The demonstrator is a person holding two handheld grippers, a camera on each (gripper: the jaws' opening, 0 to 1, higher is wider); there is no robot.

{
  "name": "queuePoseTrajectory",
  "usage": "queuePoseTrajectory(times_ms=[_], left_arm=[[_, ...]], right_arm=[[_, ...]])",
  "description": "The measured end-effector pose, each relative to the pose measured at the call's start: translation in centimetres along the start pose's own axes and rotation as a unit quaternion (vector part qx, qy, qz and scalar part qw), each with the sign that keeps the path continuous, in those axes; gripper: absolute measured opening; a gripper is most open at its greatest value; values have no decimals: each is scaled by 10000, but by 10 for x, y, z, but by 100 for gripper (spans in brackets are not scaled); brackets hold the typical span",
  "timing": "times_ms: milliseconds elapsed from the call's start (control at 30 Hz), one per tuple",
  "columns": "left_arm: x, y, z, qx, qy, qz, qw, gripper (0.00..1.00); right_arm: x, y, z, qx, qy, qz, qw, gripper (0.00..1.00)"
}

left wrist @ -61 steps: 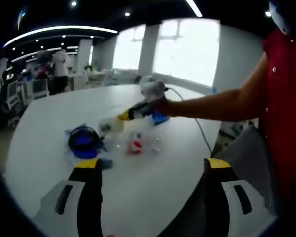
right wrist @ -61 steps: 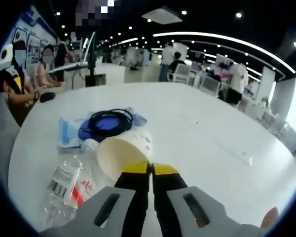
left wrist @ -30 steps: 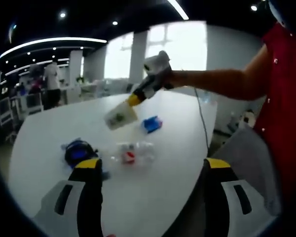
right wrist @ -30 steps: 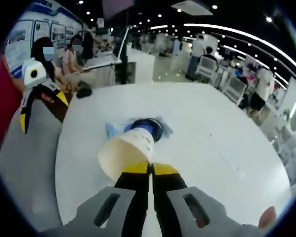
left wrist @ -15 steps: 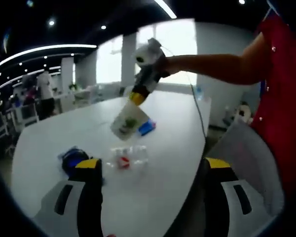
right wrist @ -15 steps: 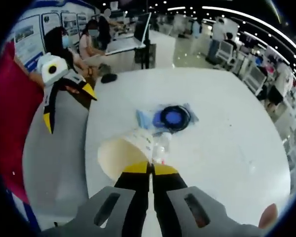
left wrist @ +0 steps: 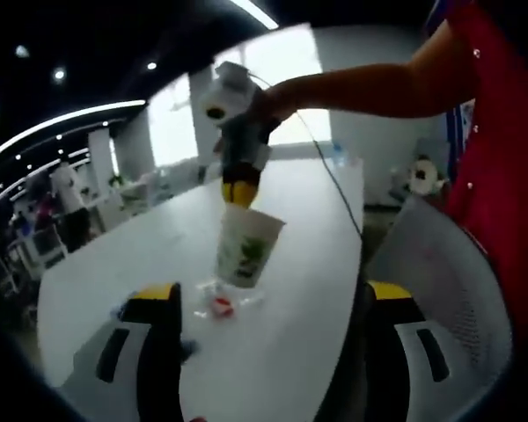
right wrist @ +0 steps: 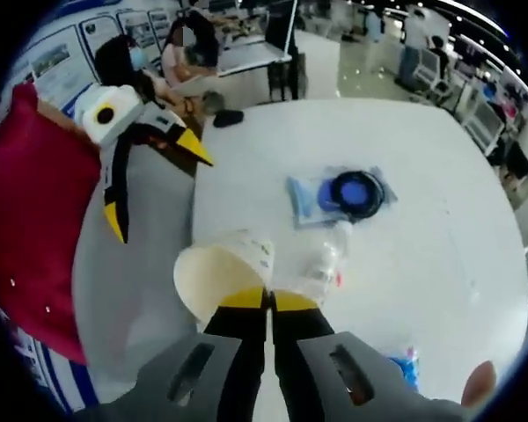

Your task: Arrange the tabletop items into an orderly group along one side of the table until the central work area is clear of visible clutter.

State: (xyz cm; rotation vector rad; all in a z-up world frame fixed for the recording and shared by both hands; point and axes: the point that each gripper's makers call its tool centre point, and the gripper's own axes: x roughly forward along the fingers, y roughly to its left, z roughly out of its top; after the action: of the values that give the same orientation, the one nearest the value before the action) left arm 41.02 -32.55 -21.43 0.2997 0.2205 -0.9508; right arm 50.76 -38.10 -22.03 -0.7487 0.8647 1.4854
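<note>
Cup (right wrist: 222, 274) hangs clamped by its rim in our right claw (right wrist: 267, 301), above the surface (right wrist: 440, 264) edge; left claw (left wrist: 264, 303) stands open.

Right tool (right wrist: 268, 301) clamped; left tool (left wrist: 268, 303) seemingly agape.

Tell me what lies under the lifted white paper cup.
Under the white paper cup, held by the right gripper, lies a clear plastic bottle on the white table; the cup hides part of it.

Bright windows (left wrist: 286, 92) behind the white table (left wrist: 317, 290) — curved ceiling light strips (left wrist: 62, 127), office desks (right wrist: 246, 53) beyond.
</note>
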Motion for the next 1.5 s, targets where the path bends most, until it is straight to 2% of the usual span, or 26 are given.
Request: queuePoseTrajectory(times_ms=[233, 600, 933, 1067, 1233, 1400, 1500], left_arm=[[4, -6, 7, 286, -2, -86, 9996, 82], [14, -4, 18, 466, -71, -134, 9988, 82], [38, 11, 29, 548, -69, -29, 9985, 78], [44, 16, 32, 543, -101, 3, 9985, 73], [47, 17, 32, 469, -125, -15, 9988, 71], [46, 16, 30, 526, -155, -97, 9984, 55], [46, 18, 28, 548, -119, -45, 9984, 54]], right_arm=[[6, 14, 10, 27, 122, 207, 9997, 2], [7, 32, 24, 17, 290, 409, 9987, 2], [7, 38, 36, -120, 321, 438, 9985, 2], [6, 37, 40, -151, 303, 419, 9986, 2], [6, 37, 43, -156, 298, 408, 9986, 2], [8, 34, 42, -129, 395, 384, 9984, 2], [9, 35, 43, -132, 418, 403, 9982, 2]])
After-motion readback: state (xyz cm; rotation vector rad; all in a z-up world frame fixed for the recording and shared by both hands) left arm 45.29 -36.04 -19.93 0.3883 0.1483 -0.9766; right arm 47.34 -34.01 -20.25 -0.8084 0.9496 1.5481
